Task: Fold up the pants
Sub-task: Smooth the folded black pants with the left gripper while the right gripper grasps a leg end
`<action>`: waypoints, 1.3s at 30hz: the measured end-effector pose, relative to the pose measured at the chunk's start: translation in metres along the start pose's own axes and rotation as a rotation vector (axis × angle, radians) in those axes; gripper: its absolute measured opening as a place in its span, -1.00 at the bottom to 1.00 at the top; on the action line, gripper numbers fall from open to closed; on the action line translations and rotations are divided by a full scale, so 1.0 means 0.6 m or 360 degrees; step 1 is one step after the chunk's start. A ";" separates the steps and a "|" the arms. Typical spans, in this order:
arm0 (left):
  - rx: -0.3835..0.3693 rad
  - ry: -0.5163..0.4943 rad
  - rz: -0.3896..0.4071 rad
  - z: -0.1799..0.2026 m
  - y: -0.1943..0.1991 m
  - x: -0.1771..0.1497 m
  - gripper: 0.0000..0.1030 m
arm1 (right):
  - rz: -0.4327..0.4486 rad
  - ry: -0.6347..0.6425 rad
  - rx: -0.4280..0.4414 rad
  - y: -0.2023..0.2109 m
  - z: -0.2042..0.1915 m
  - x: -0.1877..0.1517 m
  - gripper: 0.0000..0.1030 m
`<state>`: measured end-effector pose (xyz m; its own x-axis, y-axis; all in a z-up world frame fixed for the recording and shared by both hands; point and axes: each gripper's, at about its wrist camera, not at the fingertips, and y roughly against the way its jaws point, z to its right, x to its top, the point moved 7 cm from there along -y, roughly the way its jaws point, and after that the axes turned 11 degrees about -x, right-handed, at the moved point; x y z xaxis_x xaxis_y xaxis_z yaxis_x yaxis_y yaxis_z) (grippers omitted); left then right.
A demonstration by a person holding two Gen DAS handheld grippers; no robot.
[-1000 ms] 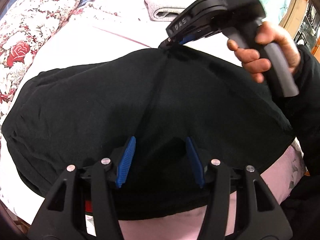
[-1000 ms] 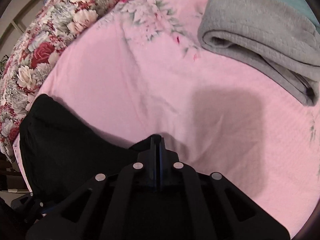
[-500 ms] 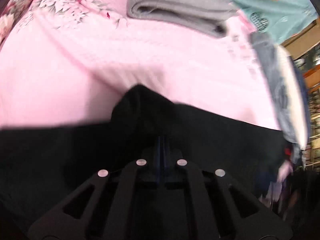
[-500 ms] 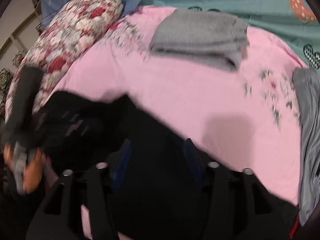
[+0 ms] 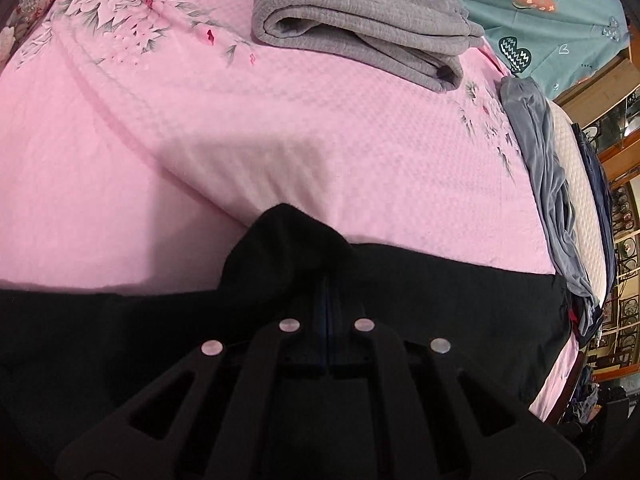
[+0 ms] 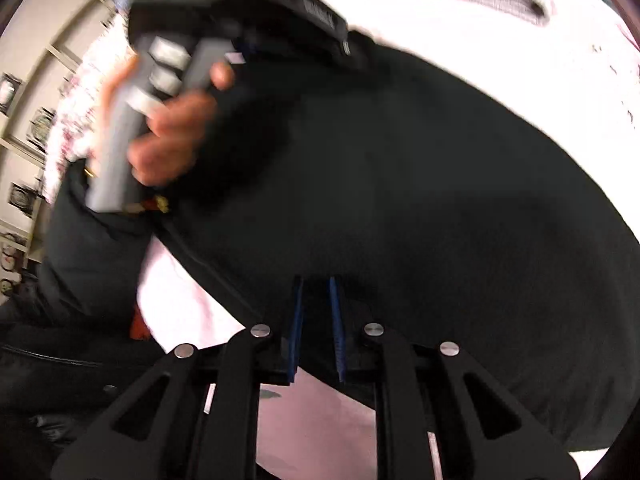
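Observation:
The black pants (image 5: pixel 440 292) lie spread on the pink bedspread (image 5: pixel 280 128). My left gripper (image 5: pixel 327 292) is shut on a pinched-up fold of the pants at their far edge. In the right wrist view the pants (image 6: pixel 420 168) fill the middle, and the left gripper (image 6: pixel 240 12) shows at the top left in the person's hand. My right gripper (image 6: pixel 318 300) sits at the near edge of the pants, its blue pads a narrow gap apart with black cloth between them.
A folded grey blanket (image 5: pixel 360 20) lies at the far side of the bed. A grey garment (image 5: pixel 548 184) hangs along the right bed edge. Teal bedding (image 5: pixel 560 12) is at the far right. Wooden shelves (image 5: pixel 620 240) stand beyond the bed.
My left gripper went from open at the near edge to shut on the far fold. My right gripper let go of the far edge, opened, swung to the near edge and narrowed on the cloth.

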<state>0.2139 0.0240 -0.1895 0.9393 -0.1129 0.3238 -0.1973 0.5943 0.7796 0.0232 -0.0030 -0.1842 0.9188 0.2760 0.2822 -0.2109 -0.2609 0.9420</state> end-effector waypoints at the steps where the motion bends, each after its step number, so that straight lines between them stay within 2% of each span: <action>1: -0.0002 -0.0006 0.0004 0.000 0.000 0.000 -0.95 | 0.0002 0.0016 -0.0028 -0.001 -0.004 0.000 -0.69; 5: 0.0012 -0.0043 0.0028 0.004 0.000 -0.001 -0.95 | 0.0039 -0.0002 -0.0032 0.005 -0.014 0.008 -0.61; 7: 0.0029 -0.0062 0.0040 0.005 0.002 -0.003 -0.95 | 0.0140 -0.0054 -0.0044 0.033 -0.001 0.017 -0.58; 8: 0.0040 -0.0072 0.0044 0.006 0.003 -0.004 -0.95 | 0.0222 -0.0121 -0.0065 0.060 0.020 0.022 -0.50; 10: 0.0072 -0.0111 0.0053 0.009 0.004 -0.008 -0.94 | 0.0362 -0.0314 -0.0151 0.113 0.084 0.026 0.02; 12: 0.0095 -0.0141 0.0060 0.011 0.006 -0.012 -0.95 | 0.0469 -0.0605 -0.0262 0.169 0.179 0.005 0.16; 13: 0.0098 -0.0152 0.0065 0.012 0.008 -0.015 -0.92 | 0.0498 -0.0819 -0.0315 0.197 0.243 -0.023 0.26; 14: 0.0092 -0.0158 0.0071 0.015 0.011 -0.018 -0.84 | 0.0529 -0.0958 -0.0338 0.215 0.290 -0.047 0.31; 15: 0.0076 -0.0156 0.0081 0.017 0.017 -0.021 -0.54 | 0.0544 -0.1177 -0.0362 0.235 0.349 -0.088 0.35; 16: 0.0071 -0.0149 0.0112 0.019 0.027 -0.023 0.02 | 0.0549 -0.1329 -0.0371 0.247 0.391 -0.120 0.35; 17: 0.0098 -0.0142 0.0180 0.021 0.045 -0.024 0.18 | 0.0551 -0.1511 -0.0370 0.259 0.437 -0.170 0.35; 18: 0.0134 -0.0147 0.0280 0.027 0.072 -0.030 0.21 | 0.0549 -0.1634 -0.0360 0.265 0.469 -0.211 0.35; 19: 0.0139 -0.0162 0.0326 0.035 0.093 -0.038 0.24 | 0.0541 -0.1763 -0.0336 0.266 0.500 -0.261 0.35; 21: 0.0135 -0.0164 0.0367 0.046 0.125 -0.063 0.32 | 0.0534 -0.1903 -0.0259 0.256 0.529 -0.317 0.35; 24: 0.0114 -0.0117 0.0377 0.042 0.153 -0.120 0.35 | 0.0536 -0.1992 -0.0126 0.225 0.552 -0.347 0.35; 25: 0.0133 -0.0090 0.0368 0.033 0.157 -0.140 0.35 | 0.0535 -0.1999 -0.0106 0.224 0.577 -0.351 0.35; 29: 0.0317 0.0019 0.0308 -0.024 0.159 -0.202 0.35 | 0.0528 -0.1981 -0.0003 0.187 0.617 -0.334 0.35; 30: 0.0328 0.0058 0.0300 -0.039 0.161 -0.212 0.35 | 0.0519 -0.1971 0.0006 0.177 0.625 -0.330 0.35; 34: 0.0250 0.0134 0.0319 -0.057 0.174 -0.218 0.35 | 0.0551 -0.1912 0.0060 0.166 0.650 -0.307 0.35; 39: 0.0386 0.0118 0.0278 -0.055 0.161 -0.205 0.35 | 0.0593 -0.1822 0.0150 0.139 0.669 -0.256 0.38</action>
<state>0.0884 0.1217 -0.1719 0.9015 0.0378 0.4312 -0.4104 0.3909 0.8239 -0.0018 -0.4386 -0.2216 0.5802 -0.7976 0.1648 -0.5446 -0.2295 0.8067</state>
